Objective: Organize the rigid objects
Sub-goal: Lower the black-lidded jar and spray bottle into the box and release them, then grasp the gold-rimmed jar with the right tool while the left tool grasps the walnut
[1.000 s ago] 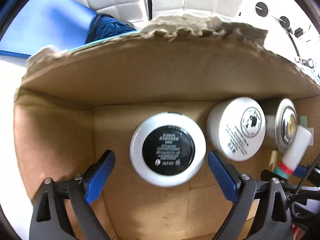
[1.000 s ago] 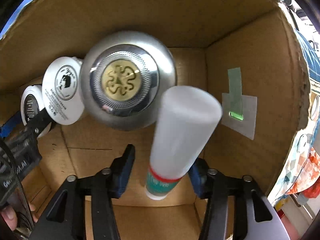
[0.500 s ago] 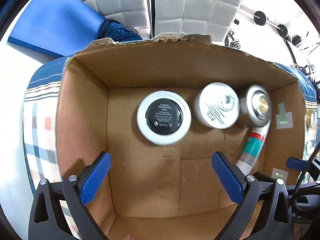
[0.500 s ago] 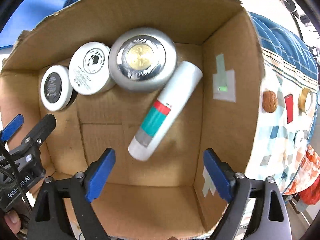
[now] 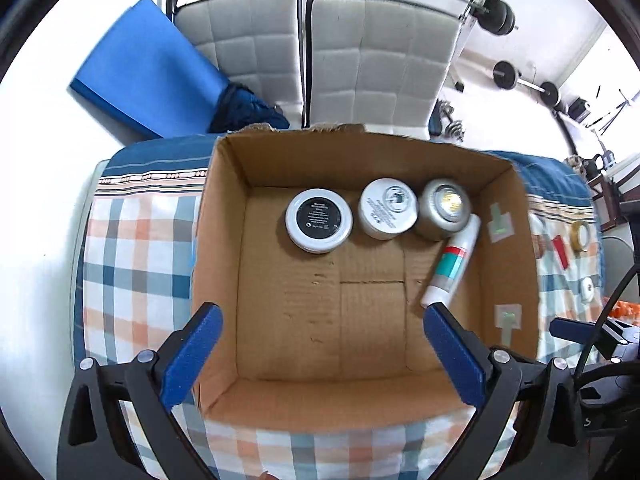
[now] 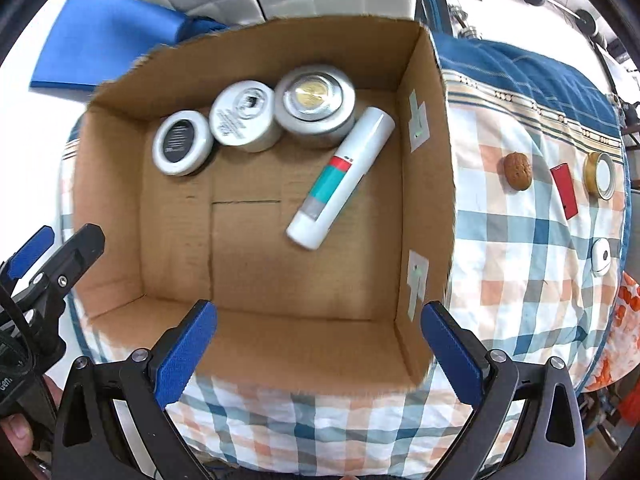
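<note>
Jars (image 5: pixel 319 221) and tube (image 6: pixel 340 178) crowd the box's (image 6: pixel 280 344) far side.

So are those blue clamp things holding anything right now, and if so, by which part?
Nothing is held. The left gripper and the right gripper are both open and empty above the cardboard box; the white tube lies loose inside.

Left gripper (image 5: pixel 320 354) and right gripper (image 6: pixel 318 350) are held side by side, fingers spread wide, nothing gripped.
</note>
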